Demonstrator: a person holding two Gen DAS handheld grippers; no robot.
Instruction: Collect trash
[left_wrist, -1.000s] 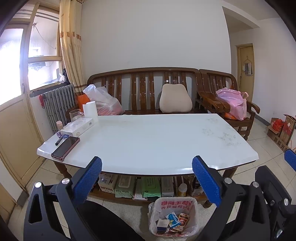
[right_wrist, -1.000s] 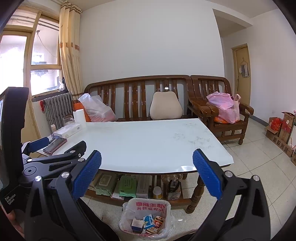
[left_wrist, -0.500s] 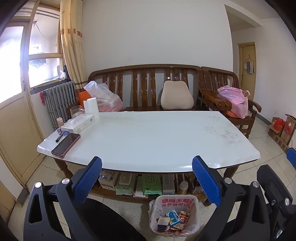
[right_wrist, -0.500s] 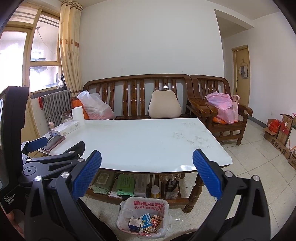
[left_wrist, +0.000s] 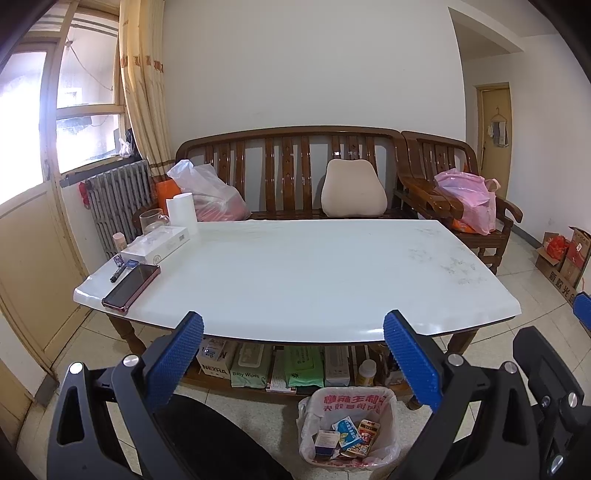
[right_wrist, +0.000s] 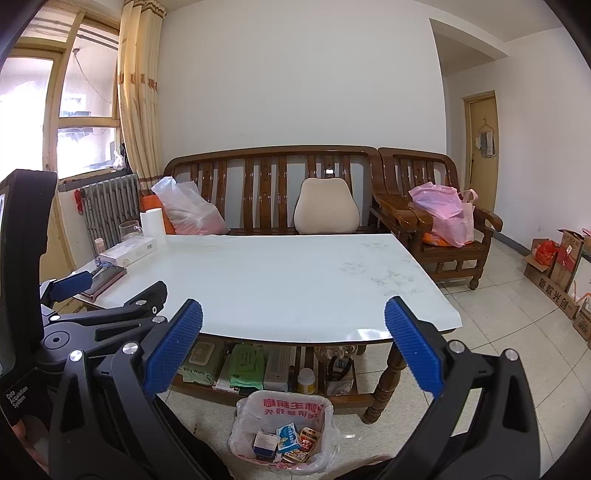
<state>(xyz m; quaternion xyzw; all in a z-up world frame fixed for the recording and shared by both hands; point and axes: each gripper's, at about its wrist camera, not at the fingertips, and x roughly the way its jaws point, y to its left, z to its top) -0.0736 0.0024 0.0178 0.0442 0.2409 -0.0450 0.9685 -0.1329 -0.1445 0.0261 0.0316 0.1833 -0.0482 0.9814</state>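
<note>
A bin lined with a white plastic bag (left_wrist: 349, 430) (right_wrist: 284, 432) stands on the floor in front of the white table (left_wrist: 295, 266) (right_wrist: 266, 280). Several small cartons and wrappers (left_wrist: 345, 439) (right_wrist: 284, 443) lie inside it. My left gripper (left_wrist: 293, 363) is open, held above the floor in front of the table, with nothing between its blue pads (left_wrist: 175, 362). My right gripper (right_wrist: 293, 360) is open and empty too, to the right of the left one, whose black body (right_wrist: 92, 321) shows in the right wrist view.
On the table's left end lie a phone (left_wrist: 131, 282), a marker (left_wrist: 118, 273), a white box (left_wrist: 157, 243), a glass mug (left_wrist: 151, 220) and a paper roll (left_wrist: 181, 212). Packets fill the shelf under the table (left_wrist: 280, 367). A wooden bench (left_wrist: 291, 173) with bags stands behind; cartons (left_wrist: 565, 258) sit at the right wall.
Both grippers have drawn back and risen slightly, so the table and bin sit a little farther and lower in view. Both stay open and empty.
</note>
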